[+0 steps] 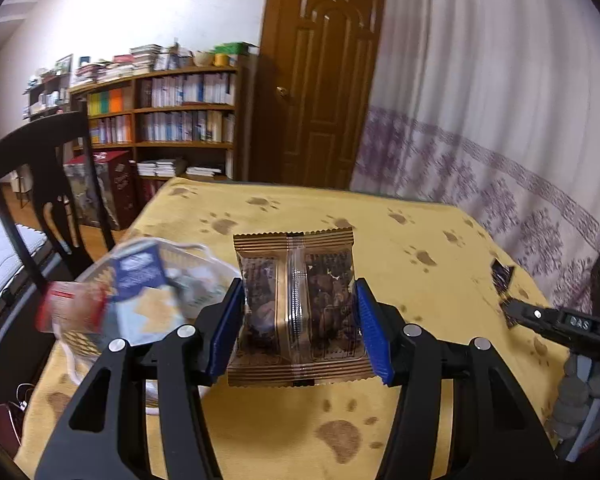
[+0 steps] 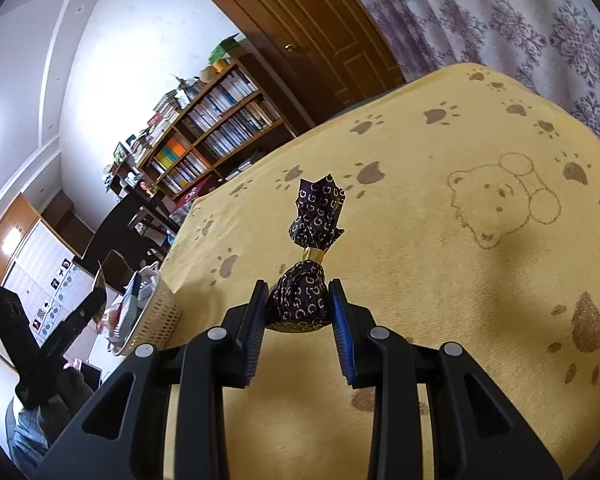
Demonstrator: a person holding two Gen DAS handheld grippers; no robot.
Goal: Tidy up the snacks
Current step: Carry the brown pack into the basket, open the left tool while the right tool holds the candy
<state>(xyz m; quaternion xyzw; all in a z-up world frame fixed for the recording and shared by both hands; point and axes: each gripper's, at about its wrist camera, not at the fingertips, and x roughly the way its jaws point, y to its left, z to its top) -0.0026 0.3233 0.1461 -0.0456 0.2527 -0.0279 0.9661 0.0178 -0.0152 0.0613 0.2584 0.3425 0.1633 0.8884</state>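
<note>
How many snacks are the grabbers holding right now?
2. The left gripper squeezes a brown snack packet; the right gripper squeezes a dark wrapped candy. More snacks sit in the basket, too blurred to count.

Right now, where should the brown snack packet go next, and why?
Probably swing the left tool leftward over the white basket and let go. It grips the brown snack packet above the yellow cloth, and other snacks already sit in that basket.
</note>
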